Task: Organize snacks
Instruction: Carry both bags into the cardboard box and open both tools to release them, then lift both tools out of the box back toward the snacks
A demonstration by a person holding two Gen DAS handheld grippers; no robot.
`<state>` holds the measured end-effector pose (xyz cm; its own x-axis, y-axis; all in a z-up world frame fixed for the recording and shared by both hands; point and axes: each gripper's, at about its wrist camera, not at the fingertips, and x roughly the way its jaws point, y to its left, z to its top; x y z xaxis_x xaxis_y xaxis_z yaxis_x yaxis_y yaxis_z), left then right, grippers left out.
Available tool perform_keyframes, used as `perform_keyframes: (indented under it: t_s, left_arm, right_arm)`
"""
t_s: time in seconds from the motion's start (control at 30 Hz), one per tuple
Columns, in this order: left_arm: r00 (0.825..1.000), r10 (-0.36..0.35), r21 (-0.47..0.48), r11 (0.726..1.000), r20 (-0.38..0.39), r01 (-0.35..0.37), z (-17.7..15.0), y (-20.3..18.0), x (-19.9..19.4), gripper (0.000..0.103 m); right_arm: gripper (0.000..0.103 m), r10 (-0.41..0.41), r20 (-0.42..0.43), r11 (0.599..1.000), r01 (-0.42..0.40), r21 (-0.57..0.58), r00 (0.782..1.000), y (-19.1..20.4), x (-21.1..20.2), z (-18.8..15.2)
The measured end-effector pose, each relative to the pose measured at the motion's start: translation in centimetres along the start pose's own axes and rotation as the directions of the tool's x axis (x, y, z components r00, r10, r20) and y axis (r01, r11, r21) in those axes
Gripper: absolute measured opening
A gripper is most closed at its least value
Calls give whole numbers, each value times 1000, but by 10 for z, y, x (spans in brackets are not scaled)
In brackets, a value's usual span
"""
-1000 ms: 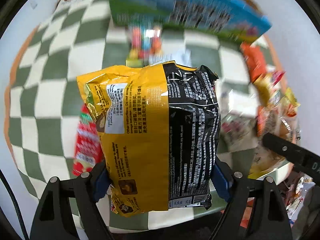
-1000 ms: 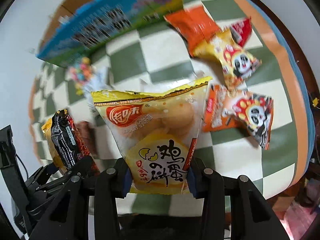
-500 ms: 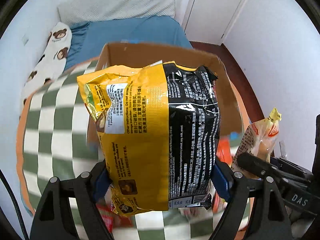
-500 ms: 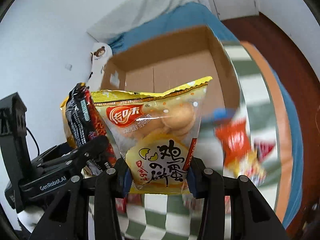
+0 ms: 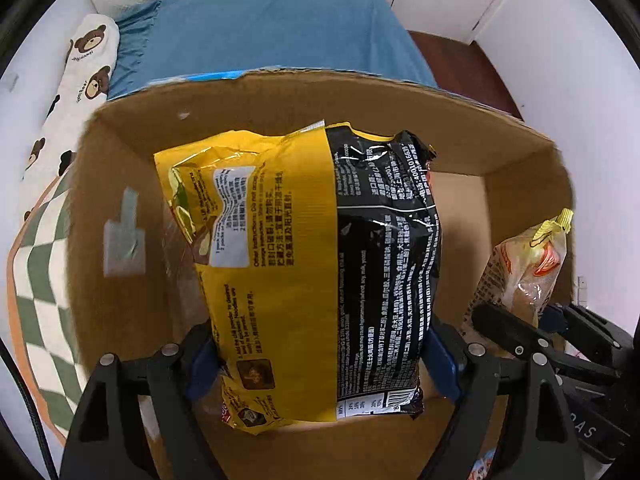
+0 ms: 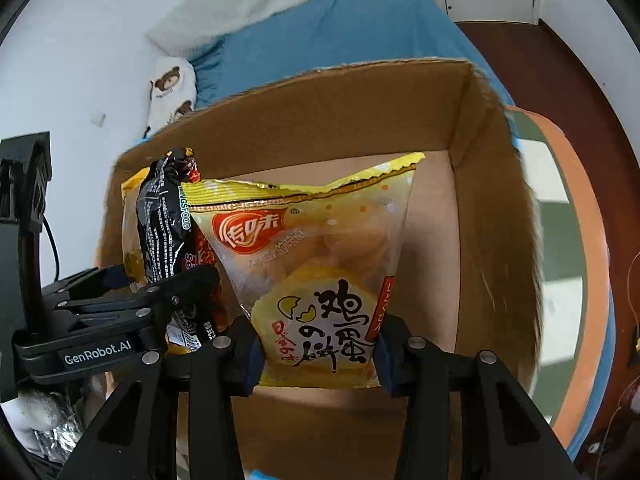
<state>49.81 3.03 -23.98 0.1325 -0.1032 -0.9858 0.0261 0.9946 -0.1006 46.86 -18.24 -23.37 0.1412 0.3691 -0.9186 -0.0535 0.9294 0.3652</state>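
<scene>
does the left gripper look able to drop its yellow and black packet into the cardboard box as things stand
Probably yes: the left gripper holds the yellow and black packet over the open brown cardboard box, whose visible floor looks bare.

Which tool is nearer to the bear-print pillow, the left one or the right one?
Left. The left tool is at the box side toward the bear-print pillow; the right tool is beyond it, toward the opposite wall.
</scene>
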Motion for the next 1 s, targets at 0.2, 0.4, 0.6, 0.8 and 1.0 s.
perform_keyframes:
  t_s: [0.2,0.4,0.6,0.8,1.0]
  left_arm:
    - [999,19,-6,1000,-30,-19,19,0,18,84]
    - [996,-17,-74,997,-87,11,22,10,37,85]
    - [998,-21,-102,995,-61,15,17,18,33,85]
    - [999,25,-100,995,26,-23,-2,15,4,85]
    - [991,57,-104,994,119,-44,-31,9,-33,85]
  right_arm:
    - [47,-12,-44,1000,11,-23,999,-5,39,31]
    - [89,-27,-54,1000,26,-5,998,-14,61,50]
    - [91,-33,-55,999,33,-11,998,-4,64,52]
    - [91,-57,-17,998,57,-9,998,13,49,37]
    - [91,-111,71,993,114,-37,991,26,12,7]
